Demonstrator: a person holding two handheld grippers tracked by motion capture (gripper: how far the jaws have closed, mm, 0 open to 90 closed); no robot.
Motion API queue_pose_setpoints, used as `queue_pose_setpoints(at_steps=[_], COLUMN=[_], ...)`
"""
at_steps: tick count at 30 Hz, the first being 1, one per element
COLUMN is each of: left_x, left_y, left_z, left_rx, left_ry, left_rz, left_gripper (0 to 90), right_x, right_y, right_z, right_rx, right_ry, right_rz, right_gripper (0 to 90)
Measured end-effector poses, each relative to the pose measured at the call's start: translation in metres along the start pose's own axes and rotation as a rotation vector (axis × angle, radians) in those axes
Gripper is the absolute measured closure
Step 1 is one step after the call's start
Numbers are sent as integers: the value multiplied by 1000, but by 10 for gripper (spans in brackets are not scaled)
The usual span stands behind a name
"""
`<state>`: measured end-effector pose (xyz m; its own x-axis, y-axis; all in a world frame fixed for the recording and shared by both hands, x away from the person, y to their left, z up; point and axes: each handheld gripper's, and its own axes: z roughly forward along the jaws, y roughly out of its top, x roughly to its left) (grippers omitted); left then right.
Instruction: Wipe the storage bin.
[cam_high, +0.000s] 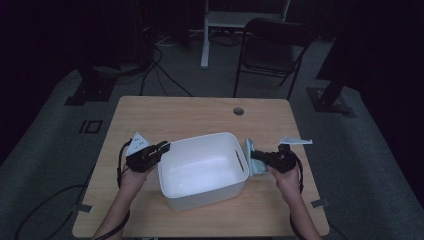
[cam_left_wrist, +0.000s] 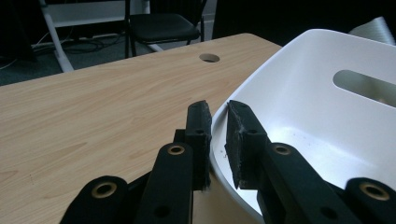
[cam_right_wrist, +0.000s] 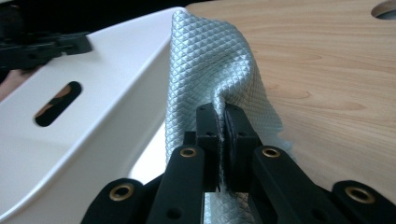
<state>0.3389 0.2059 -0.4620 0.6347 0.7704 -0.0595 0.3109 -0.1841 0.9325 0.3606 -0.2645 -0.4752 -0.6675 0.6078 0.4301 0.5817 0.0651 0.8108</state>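
You have one white bin (cam_high: 202, 170) on the wooden table (cam_high: 170, 115), one pale blue quilted cloth (cam_high: 252, 159), and two grippers, one in each hand. The bin sits near the middle of the table, slightly toward your near edge, with a slot handle in each of its end walls.

Your left gripper (cam_high: 162, 148) is at the bin's left rim; in the left gripper view its jaws stand narrow, one outside and one inside the rim (cam_left_wrist: 219, 122), clamped on the wall.

Your right gripper (cam_high: 254, 156) is just right of the bin. Its jaws are pinched tight on a fold of the cloth (cam_right_wrist: 210, 70), which hangs against the outside of the bin's right wall (cam_right_wrist: 102, 88) with its lower part on the table.
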Motion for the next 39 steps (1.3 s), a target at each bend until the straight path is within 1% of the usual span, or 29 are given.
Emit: queue_pose_setpoints(at_steps=[3, 6, 9, 13, 17, 21, 24, 28, 31, 32, 33, 34, 37, 39], left_x=[0, 0, 0, 0, 0, -1, -1, -1, -1, -1, -2, -2, -2, -2], left_y=[0, 0, 0, 0, 0, 0, 0, 0, 0, 0, 0, 0, 0, 0], left_z=[0, 0, 0, 0, 0, 0, 0, 0, 0, 0, 0, 0, 0, 1], left_rx=[0, 1, 0, 0, 0, -1, -1, -1, 0, 0, 0, 0, 0, -1], left_ry=[1, 1, 2, 2, 2, 3, 2, 4, 8, 9, 10, 11, 11, 12], left_rz=[1, 1, 1, 1, 0, 0, 0, -1, 0, -1, -1, -1, -3, -2], left_gripper=[801, 801, 801, 801, 801, 801, 801, 801, 801, 801, 801, 801, 801, 801], right_x=[9, 17, 25, 36, 46, 54, 58, 59, 59, 56, 55, 54, 51, 49], right_y=[-6, -12, -16, -18, -17, -19, -19, -21, -22, -23, -24, -25, -28, -30], right_z=[-14, -24, -33, -42, -48, -46, -42, -35, -31, -29, -27, -26, -21, -16], right_rx=[-26, -32, -51, -81, -100, -95, -81, -61, -55, -57, -48, -50, -36, -14], right_ry=[7, 11, 25, 51, 73, 90, 96, 104, 97, 100, 89, 89, 81, 67], right_rz=[-8, -18, -23, -40, -57, -75, -86, -86, -91, -81, -79, -73, -61, -57], right_gripper=[862, 862, 862, 862, 862, 862, 862, 862, 862, 862, 862, 863, 863, 863])
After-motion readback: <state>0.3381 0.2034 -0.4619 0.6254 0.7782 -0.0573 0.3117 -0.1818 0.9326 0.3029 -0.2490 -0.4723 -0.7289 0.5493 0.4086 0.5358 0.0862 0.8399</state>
